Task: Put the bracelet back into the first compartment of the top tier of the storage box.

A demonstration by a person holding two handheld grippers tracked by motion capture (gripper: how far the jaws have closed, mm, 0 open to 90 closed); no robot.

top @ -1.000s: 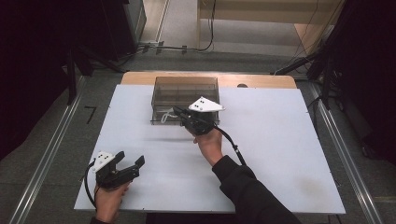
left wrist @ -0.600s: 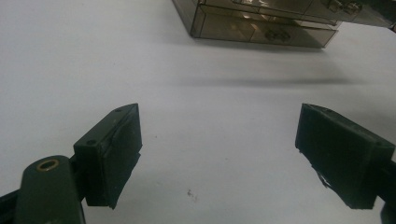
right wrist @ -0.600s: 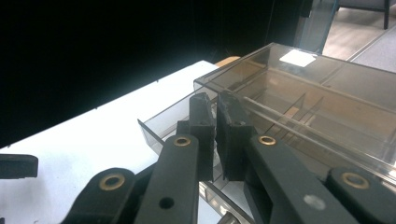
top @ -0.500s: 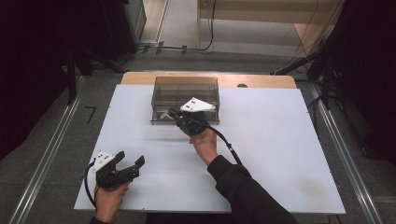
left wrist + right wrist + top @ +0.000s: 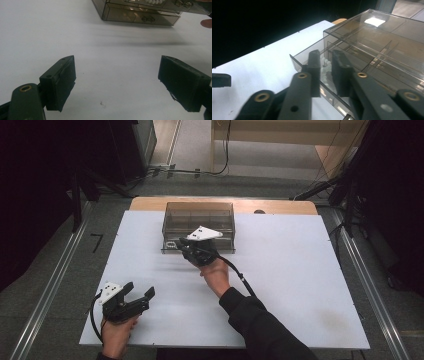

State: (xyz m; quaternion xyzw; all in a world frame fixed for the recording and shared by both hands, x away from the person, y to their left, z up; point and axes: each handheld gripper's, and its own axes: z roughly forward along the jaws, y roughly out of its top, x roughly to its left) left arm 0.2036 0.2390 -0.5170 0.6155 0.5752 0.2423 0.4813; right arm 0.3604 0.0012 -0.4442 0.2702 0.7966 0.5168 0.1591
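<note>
A smoky clear drawer box (image 5: 200, 217) stands at the far middle of the white table (image 5: 300, 270). Its lower left drawer (image 5: 298, 61) is pulled out a little and holds a string of white beads (image 5: 325, 75). My right gripper (image 5: 179, 245) reaches into that drawer from the front. Its jaws stand a narrow gap apart with the beads (image 5: 170, 244) between them, closed on the string (image 5: 153, 2). My left gripper (image 5: 141, 289) rests open near the table's front left corner, nothing between its jaws, and points at the box (image 5: 140, 15).
Bare wooden tabletop (image 5: 280, 206) shows behind the white sheet. Cables (image 5: 200, 170) lie on the floor beyond the table. Metal rails (image 5: 45, 295) run along both sides.
My right gripper has moved left and forward to the open drawer, its jaws now around the beads. The left gripper has stayed in place.
</note>
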